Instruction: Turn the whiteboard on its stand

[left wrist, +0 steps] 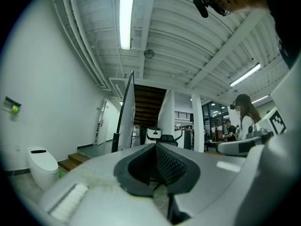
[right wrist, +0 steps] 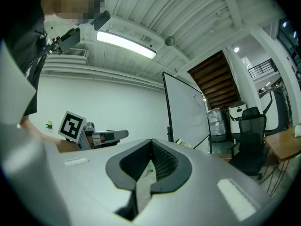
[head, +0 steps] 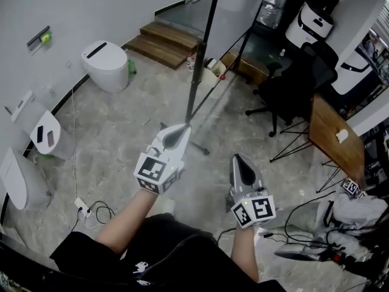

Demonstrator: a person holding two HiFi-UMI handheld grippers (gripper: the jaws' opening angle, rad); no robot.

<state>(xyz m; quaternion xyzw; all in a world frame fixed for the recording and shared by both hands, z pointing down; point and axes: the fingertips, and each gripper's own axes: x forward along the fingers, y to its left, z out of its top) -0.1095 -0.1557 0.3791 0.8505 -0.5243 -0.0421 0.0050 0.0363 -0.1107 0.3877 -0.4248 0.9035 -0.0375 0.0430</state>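
Observation:
The whiteboard (head: 238,11) stands on its black-framed stand ahead of me, its edge running down toward the floor. It appears edge-on in the left gripper view (left wrist: 126,113) and as a white panel in the right gripper view (right wrist: 186,109). My left gripper (head: 181,128) points at the frame's lower part. Its jaws (left wrist: 155,146) are shut with nothing between them, and the board stands some way beyond them. My right gripper (head: 236,158) is held lower and to the right, short of the board. Its jaws (right wrist: 151,142) are also shut and hold nothing.
White toilets (head: 106,62) line the left wall, with wooden steps (head: 164,41) behind. A black office chair (head: 298,84) and a wooden table (head: 334,140) stand to the right of the board. A power strip and cables (head: 85,208) lie on the floor. A person (left wrist: 243,117) stands far off.

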